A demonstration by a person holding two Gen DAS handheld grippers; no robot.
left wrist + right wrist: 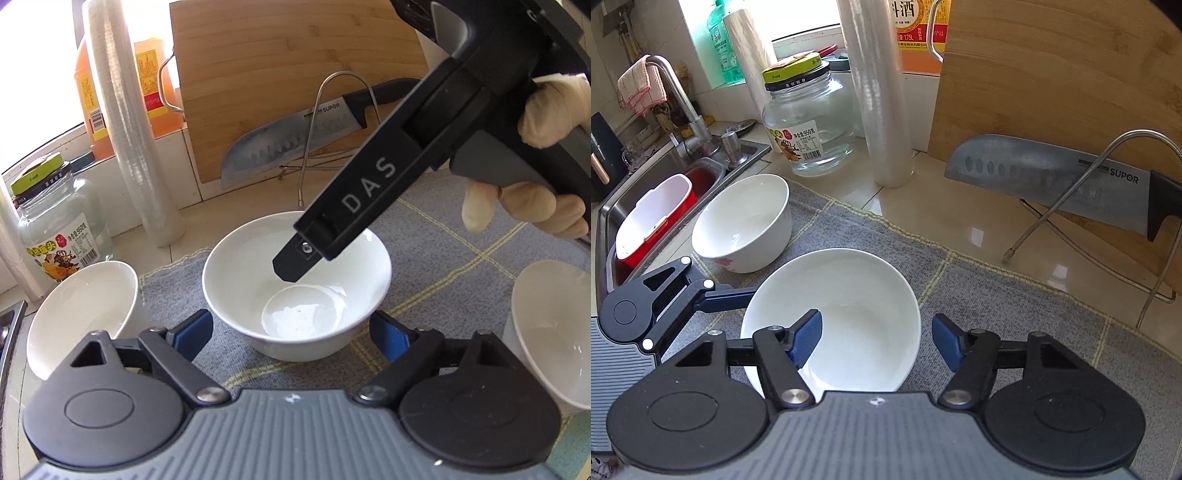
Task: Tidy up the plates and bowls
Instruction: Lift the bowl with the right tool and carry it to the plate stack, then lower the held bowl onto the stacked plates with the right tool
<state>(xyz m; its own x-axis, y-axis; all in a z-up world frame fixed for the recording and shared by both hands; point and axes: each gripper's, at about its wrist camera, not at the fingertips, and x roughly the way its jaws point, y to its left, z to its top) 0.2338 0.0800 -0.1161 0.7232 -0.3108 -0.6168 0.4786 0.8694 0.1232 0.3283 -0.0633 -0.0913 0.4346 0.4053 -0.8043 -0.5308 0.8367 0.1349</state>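
**Home kitchen, by the sink**

Stainless steel sink [635, 192] with chrome faucet [677, 99] at the left. Bamboo cutting board [1052, 74] and steel cleaver [1045, 173] propped on a wire rack. Glass jar with green lid [809, 122], orange cooking-wine bottle [919, 33], white ceramic bowls [742, 221] on the tiled tabletop [960, 225].

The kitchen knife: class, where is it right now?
The kitchen knife is at the right of the right wrist view, propped in a wire rack against the bamboo cutting board, beyond the grey mat.
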